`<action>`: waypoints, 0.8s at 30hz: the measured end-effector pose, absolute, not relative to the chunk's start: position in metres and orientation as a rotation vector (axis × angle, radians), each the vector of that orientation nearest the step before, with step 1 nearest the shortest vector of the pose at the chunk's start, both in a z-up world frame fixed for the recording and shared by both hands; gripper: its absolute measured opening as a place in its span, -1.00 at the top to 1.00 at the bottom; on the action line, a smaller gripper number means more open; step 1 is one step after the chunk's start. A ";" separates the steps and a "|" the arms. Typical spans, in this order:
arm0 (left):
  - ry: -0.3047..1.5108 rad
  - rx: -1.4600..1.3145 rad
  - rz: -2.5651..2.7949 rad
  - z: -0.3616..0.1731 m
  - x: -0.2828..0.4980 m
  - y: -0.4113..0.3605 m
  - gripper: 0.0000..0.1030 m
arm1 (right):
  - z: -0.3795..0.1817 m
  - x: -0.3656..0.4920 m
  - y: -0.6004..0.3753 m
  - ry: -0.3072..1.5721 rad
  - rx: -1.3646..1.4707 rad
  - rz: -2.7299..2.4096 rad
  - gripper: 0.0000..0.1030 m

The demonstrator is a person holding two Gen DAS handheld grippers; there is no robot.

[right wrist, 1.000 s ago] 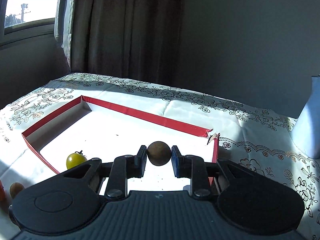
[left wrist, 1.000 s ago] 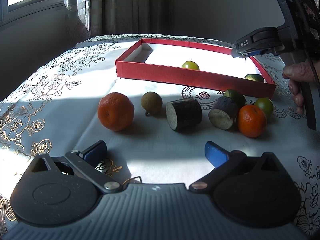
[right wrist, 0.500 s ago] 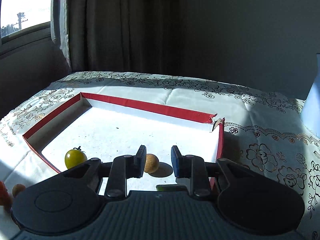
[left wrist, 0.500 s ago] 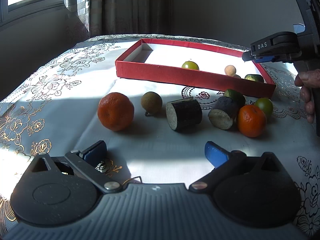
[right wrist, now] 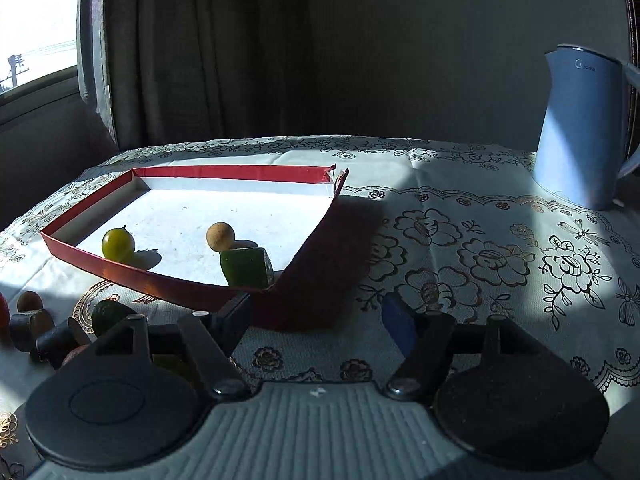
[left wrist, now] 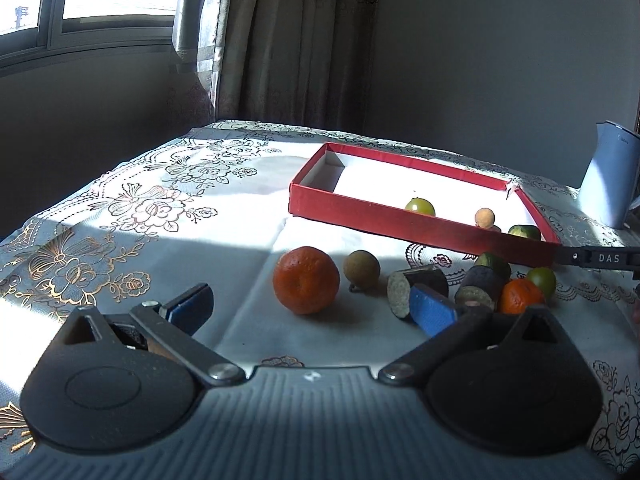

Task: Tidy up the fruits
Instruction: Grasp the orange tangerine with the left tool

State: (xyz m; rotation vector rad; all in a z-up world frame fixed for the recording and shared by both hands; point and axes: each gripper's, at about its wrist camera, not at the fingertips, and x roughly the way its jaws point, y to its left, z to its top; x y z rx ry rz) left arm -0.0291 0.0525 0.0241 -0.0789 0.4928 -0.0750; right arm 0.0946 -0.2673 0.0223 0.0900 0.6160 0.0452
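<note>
A small round tan fruit, matte and rough-skinned, sits inside the shallow red tray on the desk, just beside a green chunk and apart from a yellow-green tomato. The right tongs are opening, nothing between them. The left tongs stand released near a large orange.
</note>
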 end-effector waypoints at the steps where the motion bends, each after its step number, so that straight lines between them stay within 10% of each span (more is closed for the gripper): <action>1: 0.485 -0.073 -0.068 0.026 -0.026 0.055 -0.98 | 0.021 0.094 -0.266 0.617 0.085 0.052 -0.38; 6: 0.530 -0.032 -0.042 0.022 -0.002 0.059 -0.38 | 0.020 0.093 -0.265 0.615 0.083 0.063 -0.39; 16: 0.583 0.010 -0.097 0.010 0.017 0.045 -0.26 | 0.020 0.094 -0.266 0.616 0.097 0.073 -0.40; 24: 0.610 0.012 -0.134 0.008 0.021 0.042 0.25 | 0.020 0.093 -0.267 0.615 0.100 0.077 -0.40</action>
